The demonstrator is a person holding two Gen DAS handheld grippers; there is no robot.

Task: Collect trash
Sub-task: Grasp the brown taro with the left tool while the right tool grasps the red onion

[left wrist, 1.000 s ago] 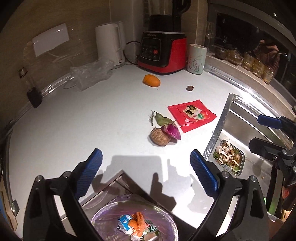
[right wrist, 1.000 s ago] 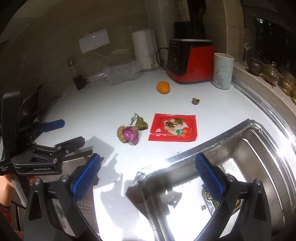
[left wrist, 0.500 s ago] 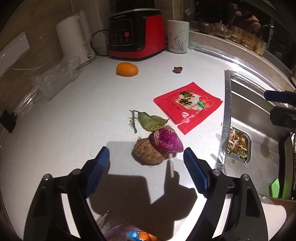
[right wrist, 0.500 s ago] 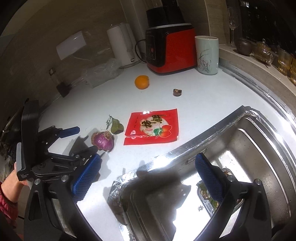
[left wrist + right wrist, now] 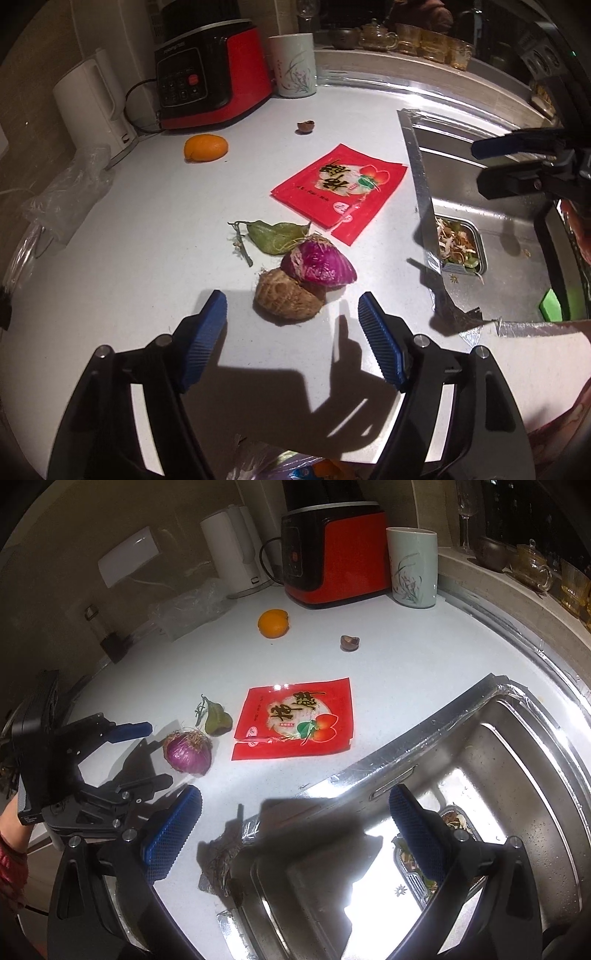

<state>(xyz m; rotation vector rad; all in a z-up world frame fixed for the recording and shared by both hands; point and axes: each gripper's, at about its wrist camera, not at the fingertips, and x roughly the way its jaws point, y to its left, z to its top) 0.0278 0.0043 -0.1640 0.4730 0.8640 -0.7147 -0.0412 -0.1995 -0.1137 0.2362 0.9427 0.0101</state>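
On the white counter lie a brown taro root (image 5: 286,301) touching a purple onion piece (image 5: 317,263) (image 5: 189,751), a green leaf (image 5: 275,233) (image 5: 217,720), a red snack wrapper (image 5: 341,191) (image 5: 295,720), an orange peel (image 5: 205,147) (image 5: 273,623) and a nut shell (image 5: 305,126) (image 5: 349,641). My left gripper (image 5: 291,334) (image 5: 146,751) is open, just short of the taro. My right gripper (image 5: 295,825) (image 5: 491,166) is open and empty over the sink edge.
A steel sink (image 5: 517,775) with a strainer of food scraps (image 5: 458,243) is at right. A red blender base (image 5: 214,74), white kettle (image 5: 92,107), ceramic cup (image 5: 293,64) and crumpled plastic bag (image 5: 70,192) line the back. A lined bin (image 5: 288,467) sits below the counter's front edge.
My left gripper has moved forward and down from above the bin toward the taro and onion. My right gripper has shifted forward over the sink. Both stay open.
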